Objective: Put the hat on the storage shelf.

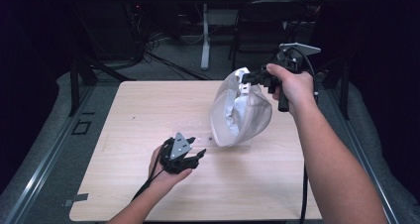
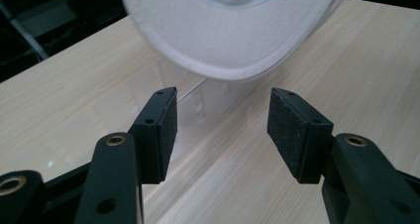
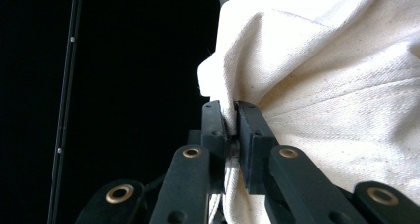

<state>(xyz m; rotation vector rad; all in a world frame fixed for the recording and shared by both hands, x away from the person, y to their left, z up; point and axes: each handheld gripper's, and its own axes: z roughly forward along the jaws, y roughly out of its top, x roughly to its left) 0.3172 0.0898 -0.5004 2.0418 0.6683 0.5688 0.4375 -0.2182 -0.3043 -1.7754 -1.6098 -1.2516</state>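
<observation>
I've got the R gripper up high over the far right part of the table, jaws pinched tight on a fold of the white cap; in the right gripper view the pads are squeezed onto bunched cream twill w/ almost no gap between them. The cap hangs from that pinch point, clear of the tabletop as far as I can see. Its long axis runs roughly top to bottom in the high view, tilted a bit: gripped end up and toward the far side, the rounded lower end down and toward me. The open inside of the cap faces left, lining creased and folded in. In the left gripper view the curved brim edge sits just above and ahead of the L jaws, the brim's underside facing that camera. Below it, on the wood, stands a clear plastic stand, hard to make out; can't tell if the cap touches it. The L gripper rests low on the near-centre of the table in my left hand, jaws spread wide w/ nothing between them, pointing toward the cap. No brand, label or writing readable on the cap or on either tool from these views.
</observation>
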